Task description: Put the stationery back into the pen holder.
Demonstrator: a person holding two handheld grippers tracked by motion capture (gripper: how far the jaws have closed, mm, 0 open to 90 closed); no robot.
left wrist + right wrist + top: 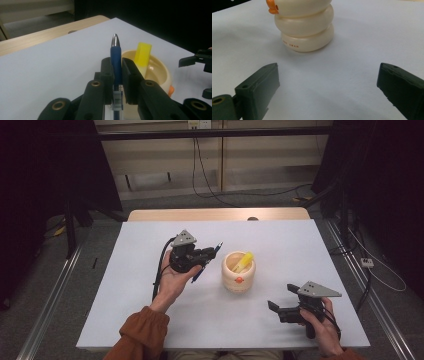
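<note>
Jaws of the left gripper (117, 75) are closed on a blue pen (116, 58), which is clamped upright between the pads with its metal tip standing clear above them. In the high view the left gripper (209, 253) is held above the white table (280, 240), left of the middle, and the pen (206, 263) is seen slanting across it. Just beside it, near the middle of the table, a cream holder (238, 271) is stood, made of stacked rings; a yellow marker (243, 261) is leaned inside it against the rim. In the left gripper view the marker (142, 54) and the holder (157, 72) are seen just behind the pen.

The right gripper (281, 298) is held near the front right corner of the table, well apart from the holder, with its jaws spread wide and nothing between them. In the right gripper view the holder (305, 27) is seen ahead of the right gripper (328, 82), with bare table between.

Open surface is left along the far edge, the left edge and the front edge. A wooden strip (215, 214) is seen beyond the far edge. The table is flanked by dark curtains (50, 175), and cables (210, 185) are trailed over the grey floor (95, 285).
</note>
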